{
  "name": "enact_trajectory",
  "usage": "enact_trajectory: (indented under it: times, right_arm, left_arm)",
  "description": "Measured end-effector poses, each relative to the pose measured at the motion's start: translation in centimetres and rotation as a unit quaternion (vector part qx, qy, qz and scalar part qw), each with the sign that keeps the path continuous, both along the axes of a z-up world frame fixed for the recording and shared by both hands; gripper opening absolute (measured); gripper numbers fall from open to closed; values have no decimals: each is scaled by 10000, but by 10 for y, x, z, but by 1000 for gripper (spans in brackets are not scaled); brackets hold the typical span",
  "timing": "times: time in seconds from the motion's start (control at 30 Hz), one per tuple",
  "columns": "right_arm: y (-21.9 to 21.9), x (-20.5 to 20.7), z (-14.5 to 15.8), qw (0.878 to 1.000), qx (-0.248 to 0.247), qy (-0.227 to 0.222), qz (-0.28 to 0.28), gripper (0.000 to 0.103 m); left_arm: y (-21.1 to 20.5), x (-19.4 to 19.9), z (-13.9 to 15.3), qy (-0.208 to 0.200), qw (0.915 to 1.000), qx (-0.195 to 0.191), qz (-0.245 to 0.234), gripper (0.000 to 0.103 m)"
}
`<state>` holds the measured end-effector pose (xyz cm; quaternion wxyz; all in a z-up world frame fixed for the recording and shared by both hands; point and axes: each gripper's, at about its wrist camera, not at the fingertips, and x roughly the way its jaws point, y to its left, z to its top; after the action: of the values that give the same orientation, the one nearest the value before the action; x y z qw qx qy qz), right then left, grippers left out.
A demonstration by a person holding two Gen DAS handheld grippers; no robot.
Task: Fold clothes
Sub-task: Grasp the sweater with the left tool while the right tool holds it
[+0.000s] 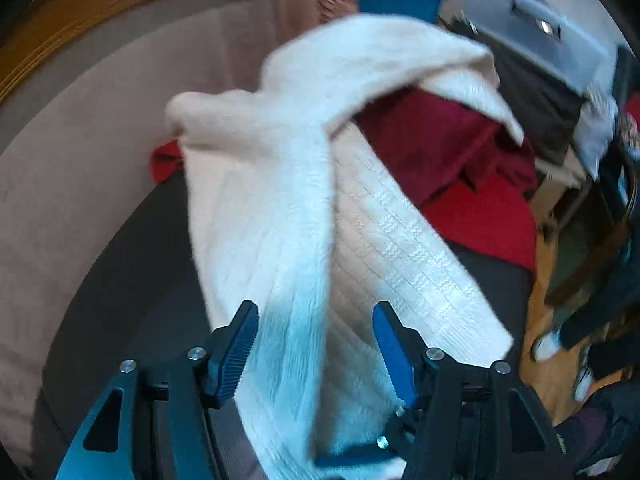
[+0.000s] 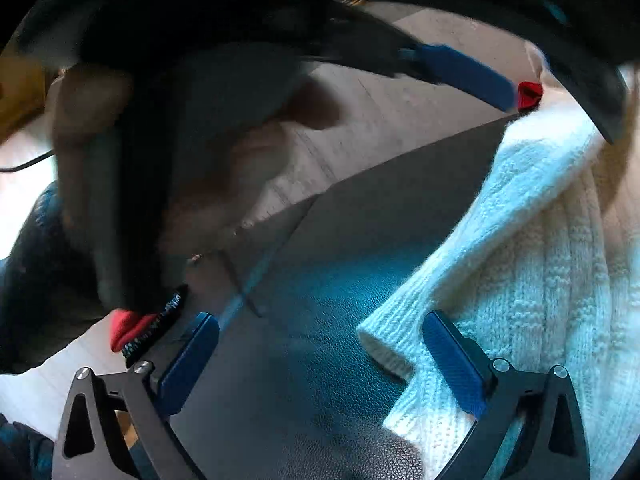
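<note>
1. The left gripper (image 1: 316,320) stands wide open, a sleeve of the white knitted sweater (image 1: 280,208) running between its jaws, unclamped.
2. The sweater lies on the dark surface (image 1: 132,280); it looks soft, thick and floppy.
3. The right gripper (image 2: 320,344) gapes, empty; the ribbed cuff (image 2: 384,336) seems the surest hold.

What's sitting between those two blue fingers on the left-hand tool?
A sleeve of the white knit sweater runs through the open left gripper, untouched by either pad, as the left wrist view shows.
</note>
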<state>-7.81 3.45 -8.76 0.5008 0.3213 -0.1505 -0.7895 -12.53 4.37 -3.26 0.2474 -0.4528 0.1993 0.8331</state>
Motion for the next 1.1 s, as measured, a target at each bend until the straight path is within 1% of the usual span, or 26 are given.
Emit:
enact_trajectory:
  times: [0.03, 0.1, 0.17, 0.2, 0.23, 0.3, 0.37, 0.4, 0.43, 0.47, 0.57, 0.67, 0.7, 0.77, 0.8, 0.9, 0.97, 1.03, 1.1]
  right_arm:
    - [2, 0, -1, 9999, -115, 4, -1, 103]
    - [7, 0, -3, 9994, -350, 12, -5, 103]
    - [8, 0, -3, 9992, -399, 25, 11, 103]
    - [9, 0, -4, 9991, -417, 36, 13, 103]
    - [10, 0, -4, 9990, -435, 48, 13, 103]
    - [11, 1, -5, 9987, -507, 52, 34, 103]
    - [11, 2, -5, 9985, -537, 83, 89, 103]
    - [11, 2, -5, 9983, -568, 68, 112, 103]
    - [10, 1, -5, 9981, -599, 50, 135, 103]
    - [11, 0, -5, 9979, -629, 31, 131, 103]
    - [6, -3, -5, 9980, -626, 5, 118, 103]
    - [-3, -2, 0, 9995, -284, -87, 95, 103]
    - [-8, -1, 3, 9996, -151, -151, 170, 103]
    - [-14, 0, 8, 9987, 40, -362, 345, 103]
    - [-16, 0, 12, 9972, 73, -581, 476, 103]
    - [-19, 1, 22, 9916, -53, -1069, 730, 103]
    - [-20, 7, 30, 9908, 11, -1127, 755, 103]
    - [-6, 9, 36, 9912, 160, -1078, 751, 103]
    - [-9, 13, 39, 9911, 270, -1085, 722, 103]
  left_arm:
    - [4, -4, -6, -36, 9999, -145, -42, 60]
    - [11, -16, -20, -230, 9990, -386, -58, 51]
    - [17, -25, -34, -347, 9974, -624, 21, 22]
    - [16, -27, -38, -346, 9969, -702, 103, 17]
    - [12, -28, -41, -354, 9970, -657, 184, 7]
    - [3, -30, -42, -402, 9979, -377, 352, 6]
    - [-11, -30, -32, -369, 9976, -13, 579, 5]
    - [-21, -30, -23, -314, 9965, 248, 732, 5]
    - [-37, -29, -12, -283, 9930, 639, 948, 5]
    - [-53, -28, -2, -262, 9882, 963, 1163, 4]
    - [-94, -20, 10, -217, 9748, 1494, 1641, 4]
    - [-139, -2, 12, -291, 9572, 1955, 2115, 4]
    - [-154, 7, 10, -308, 9514, 2061, 2270, 4]
    - [-183, 30, 3, -340, 9399, 2222, 2569, 4]
    - [-197, 41, -1, -383, 9325, 2346, 2720, 4]
    - [-229, 71, -17, -532, 9120, 2663, 3074, 4]
    - [-248, 95, -31, -626, 8985, 2825, 3302, 4]
    - [-263, 122, -43, -672, 8858, 2976, 3497, 4]
    - [-278, 144, -53, -685, 8732, 3104, 3694, 4]
